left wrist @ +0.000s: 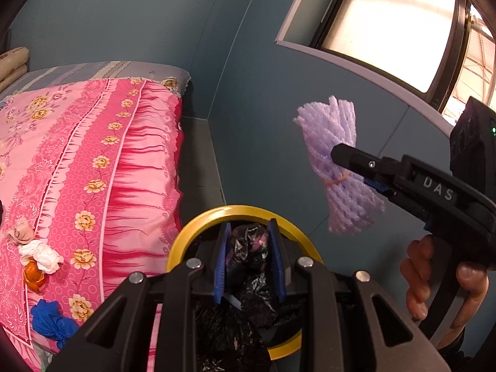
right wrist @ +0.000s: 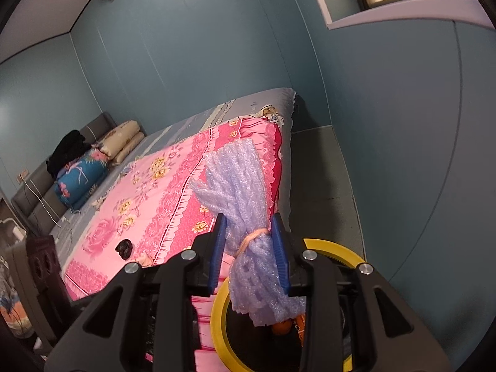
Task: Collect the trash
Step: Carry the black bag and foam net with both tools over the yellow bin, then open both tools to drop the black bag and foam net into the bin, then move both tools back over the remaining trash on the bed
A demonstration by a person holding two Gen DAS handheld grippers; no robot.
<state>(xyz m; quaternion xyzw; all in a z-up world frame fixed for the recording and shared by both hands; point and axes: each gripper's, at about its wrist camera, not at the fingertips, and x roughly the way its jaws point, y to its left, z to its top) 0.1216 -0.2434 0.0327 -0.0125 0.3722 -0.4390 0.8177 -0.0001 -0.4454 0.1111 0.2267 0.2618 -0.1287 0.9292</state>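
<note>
Lilac foam netting [right wrist: 248,235], bundled and cinched at the waist by a peach rubber band [right wrist: 251,238], pinched across that waist between the blue pads [right wrist: 217,254] of the right gripper [right wrist: 249,252]; long axis roughly upright, lower tail dangling over the yellow-rimmed bin [right wrist: 328,246]. From the left view, same bundle [left wrist: 336,167] held aloft, up and right of the bin's rim [left wrist: 241,210], not yet above the opening. Left gripper [left wrist: 249,260] closed on the crinkled black liner [left wrist: 248,245], steadying the bin. Probably next: shift leftward and down, then release. Soft, springy, light mesh; likely to snag on the rim. Still on the pink floral quilt [left wrist: 93,155]: white tissue [left wrist: 43,255], orange peel [left wrist: 34,274], blue wad [left wrist: 51,322]
</note>
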